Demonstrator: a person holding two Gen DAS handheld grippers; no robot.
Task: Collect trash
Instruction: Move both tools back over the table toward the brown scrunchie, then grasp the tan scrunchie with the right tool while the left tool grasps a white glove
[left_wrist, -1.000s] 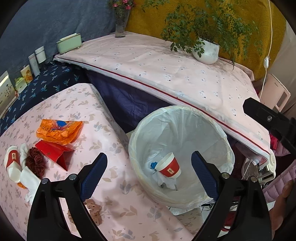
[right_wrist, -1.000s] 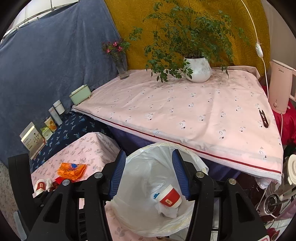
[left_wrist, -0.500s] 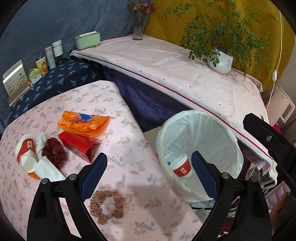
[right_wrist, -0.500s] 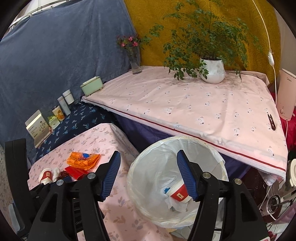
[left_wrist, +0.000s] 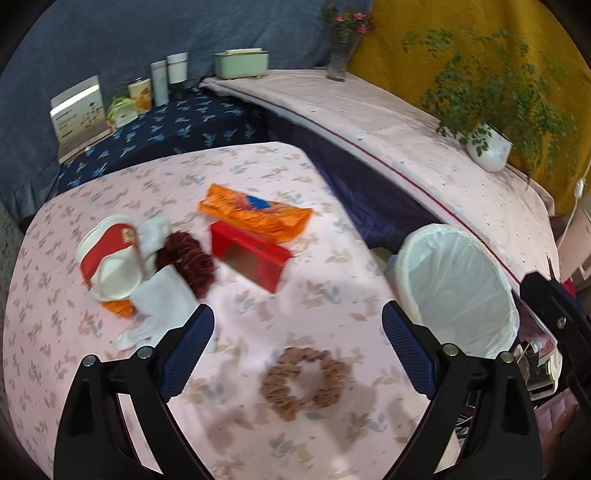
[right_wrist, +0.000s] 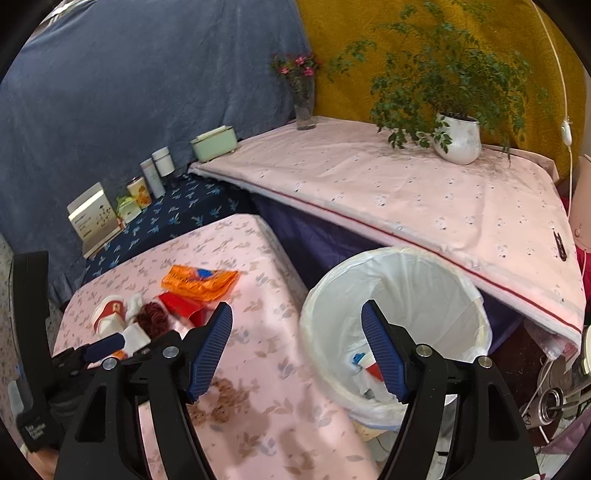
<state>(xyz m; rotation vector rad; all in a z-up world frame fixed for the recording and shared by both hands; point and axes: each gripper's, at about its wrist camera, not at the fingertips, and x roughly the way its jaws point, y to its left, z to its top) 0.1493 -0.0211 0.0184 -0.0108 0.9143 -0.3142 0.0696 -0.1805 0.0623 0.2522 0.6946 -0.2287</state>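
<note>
On the pink floral table (left_wrist: 332, 266) lie an orange wrapper (left_wrist: 255, 216), a red box (left_wrist: 249, 254), a crushed red-and-white paper cup (left_wrist: 109, 254), white tissue (left_wrist: 162, 299), a dark red scrunchie (left_wrist: 188, 258) and a brown scrunchie (left_wrist: 304, 376). My left gripper (left_wrist: 297, 350) is open and empty, just above the brown scrunchie. A white-lined bin (right_wrist: 399, 314) stands right of the table; it holds a paper cup (right_wrist: 369, 367) and tissue. My right gripper (right_wrist: 295, 350) is open and empty, over the table edge and the bin.
A higher pink-covered table (right_wrist: 406, 192) stands behind the bin with a potted plant (right_wrist: 458, 138), a flower vase (right_wrist: 304, 107) and a green box (right_wrist: 214, 144). Tins and cartons (left_wrist: 140, 96) stand on the dark blue cloth at the back left. A kettle base and clutter lie at the far right.
Both grippers have swung left from over the bin toward the table. The left view now centres on the table litter and the brown scrunchie. Both stayed open.
</note>
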